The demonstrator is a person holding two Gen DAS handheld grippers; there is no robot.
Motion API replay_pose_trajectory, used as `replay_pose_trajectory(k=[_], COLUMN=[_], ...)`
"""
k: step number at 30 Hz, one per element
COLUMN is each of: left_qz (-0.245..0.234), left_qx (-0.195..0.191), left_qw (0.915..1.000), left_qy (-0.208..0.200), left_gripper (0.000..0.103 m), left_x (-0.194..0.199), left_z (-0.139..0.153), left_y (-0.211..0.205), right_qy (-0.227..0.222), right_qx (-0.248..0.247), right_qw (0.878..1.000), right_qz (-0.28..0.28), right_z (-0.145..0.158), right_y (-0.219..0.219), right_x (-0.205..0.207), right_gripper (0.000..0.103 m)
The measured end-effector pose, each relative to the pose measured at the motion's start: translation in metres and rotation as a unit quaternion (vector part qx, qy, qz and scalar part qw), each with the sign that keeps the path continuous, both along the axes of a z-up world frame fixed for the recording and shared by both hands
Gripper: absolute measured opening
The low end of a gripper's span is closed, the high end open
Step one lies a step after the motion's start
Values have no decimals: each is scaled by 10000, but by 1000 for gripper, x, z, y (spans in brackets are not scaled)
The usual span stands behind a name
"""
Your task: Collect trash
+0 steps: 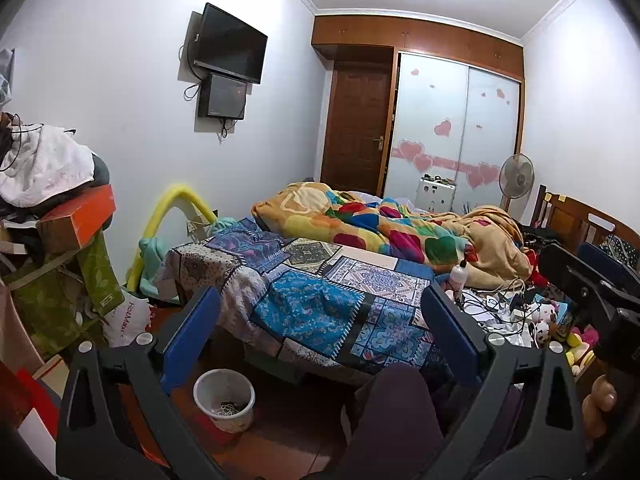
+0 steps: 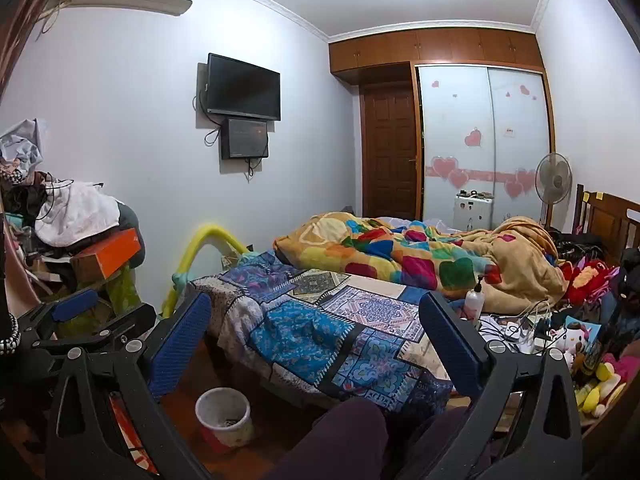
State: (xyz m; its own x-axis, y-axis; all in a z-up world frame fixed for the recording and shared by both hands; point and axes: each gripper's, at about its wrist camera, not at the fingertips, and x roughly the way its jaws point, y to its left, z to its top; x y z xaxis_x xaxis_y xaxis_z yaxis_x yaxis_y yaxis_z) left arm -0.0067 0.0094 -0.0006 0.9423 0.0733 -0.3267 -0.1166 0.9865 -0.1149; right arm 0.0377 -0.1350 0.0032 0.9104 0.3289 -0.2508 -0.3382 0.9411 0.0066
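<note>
A white waste bin stands on the red floor at the foot of the bed, with a little rubbish inside; it also shows in the right wrist view. My left gripper is open and empty, raised above the bin and the bed's corner. My right gripper is open and empty, held level with it. The right gripper's side shows at the right edge of the left view, and the left gripper at the left edge of the right view. White papers and cables lie on the bed's right side.
A bed with a patchwork cover and a colourful quilt fills the middle. A clothes-and-boxes pile stands left. A white bottle, soft toys, a fan and a wardrobe are right. My knee is in front.
</note>
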Motion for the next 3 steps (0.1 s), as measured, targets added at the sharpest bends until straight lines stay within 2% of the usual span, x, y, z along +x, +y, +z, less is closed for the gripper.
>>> replay_pose_trajectory(k=[3], left_qz=[-25], left_qx=[17], left_qw=[10000], left_qy=[17], left_gripper=[101], left_x=[1], left_z=[0], left_y=[-2], right_qy=[5], right_qx=[8], right_qw=[10000], right_qz=[1], right_z=[0], right_y=[0], right_x=[0], right_gripper=[103])
